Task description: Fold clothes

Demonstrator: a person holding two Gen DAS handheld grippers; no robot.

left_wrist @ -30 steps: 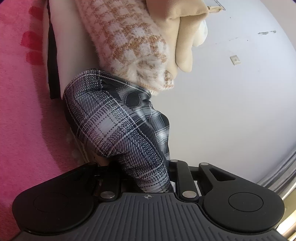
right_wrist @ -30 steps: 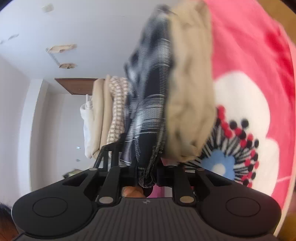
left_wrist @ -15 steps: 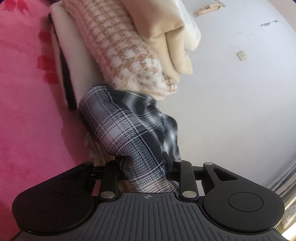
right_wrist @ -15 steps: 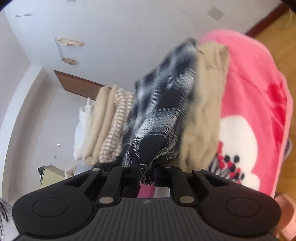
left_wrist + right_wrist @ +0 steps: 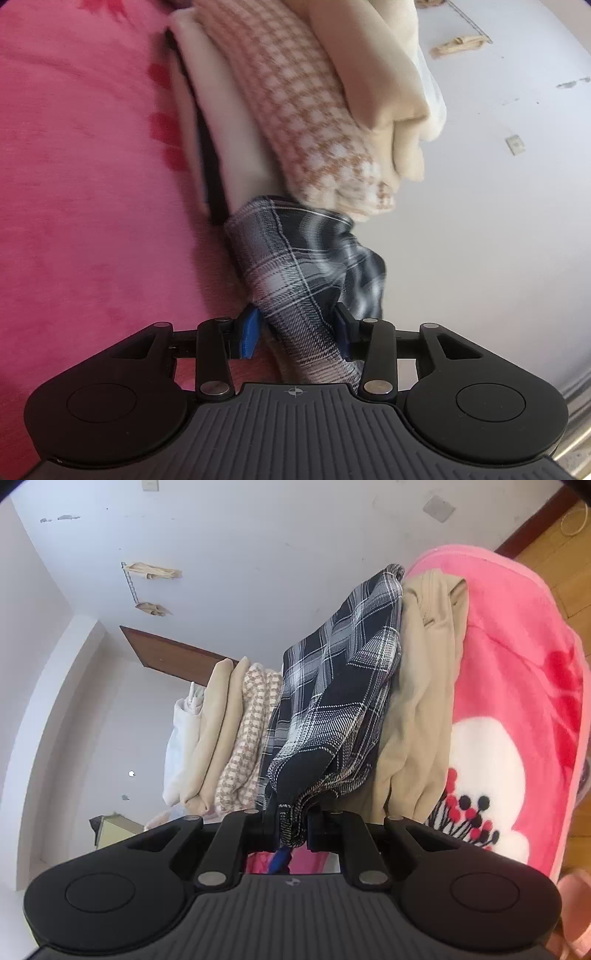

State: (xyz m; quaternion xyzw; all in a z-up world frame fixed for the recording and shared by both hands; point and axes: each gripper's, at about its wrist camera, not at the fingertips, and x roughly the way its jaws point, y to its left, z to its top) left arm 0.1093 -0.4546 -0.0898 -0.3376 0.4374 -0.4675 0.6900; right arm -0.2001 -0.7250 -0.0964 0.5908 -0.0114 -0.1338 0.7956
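Left claw [image 5: 295,334] parted, jaws just been opening, blue pads [image 5: 249,332] now showing on either side of the plaid shirt [image 5: 295,273]. Shirt still between the jaws at lower centre of the left view, a gap visible at the left pad, touch at the right pad not clear. From there, running up toward mid-frame, ending just below the stack of folded clothes [image 5: 306,110] in the upper centre: checked knit, cream layers, a white piece. Pink blanket [image 5: 81,184] filling the left half; white wall on the right. In the right view, right claw [image 5: 291,827] clenched on a bunched edge of the same plaid shirt [image 5: 332,709] at lower centre, cloth squeezed between narrow jaws. Shirt rising from the jaws toward upper right of centre, lying against a tan garment [image 5: 421,709] just to its right. Folded stack [image 5: 225,738] to its left, flowered pink blanket [image 5: 517,701] along the right side.
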